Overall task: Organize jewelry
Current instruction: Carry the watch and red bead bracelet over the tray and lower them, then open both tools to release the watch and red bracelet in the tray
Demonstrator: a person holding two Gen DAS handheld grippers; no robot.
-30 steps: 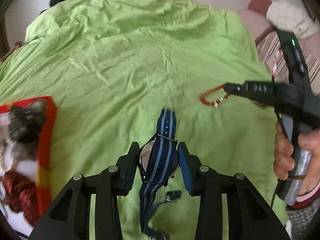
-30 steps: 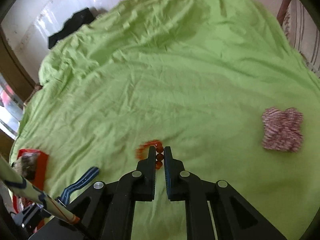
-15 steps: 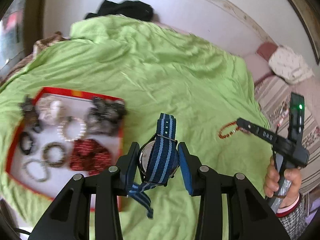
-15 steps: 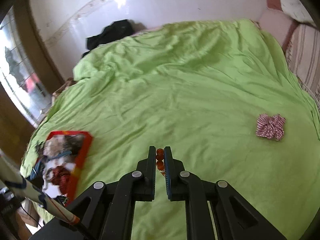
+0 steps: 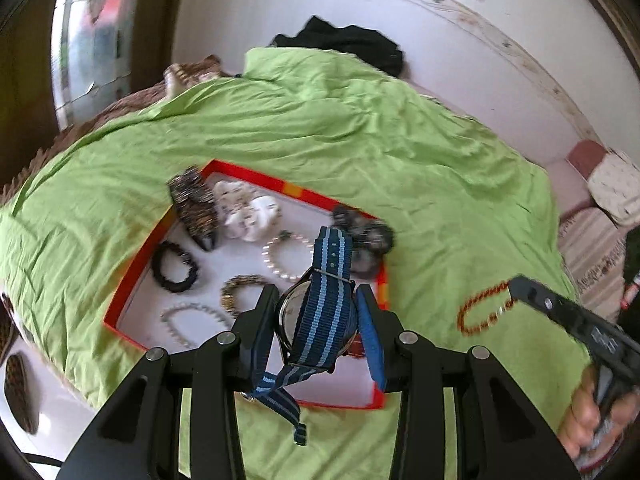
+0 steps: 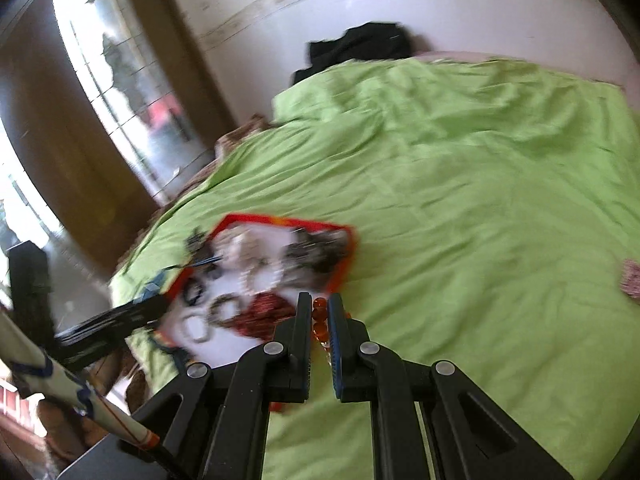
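The left gripper (image 5: 318, 322) has its jaws clamped on a watch (image 5: 308, 320) with a blue striped strap, held above the near part of the red-rimmed tray (image 5: 256, 174) of bracelets beyond them. The right gripper (image 6: 320, 320) pinches an orange bead bracelet (image 6: 319, 318) between nearly shut jaws, the tray lying just left of its tips on the green bedspread (image 6: 460, 200).

Probably bedroom: green-sheeted bed (image 5: 360, 128)

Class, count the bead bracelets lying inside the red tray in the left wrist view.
3: a white pearl bracelet mid-tray, a gold-brown bead bracelet below it, and a silver bead bracelet near the front-left edge of the red tray. The watch may hide others.
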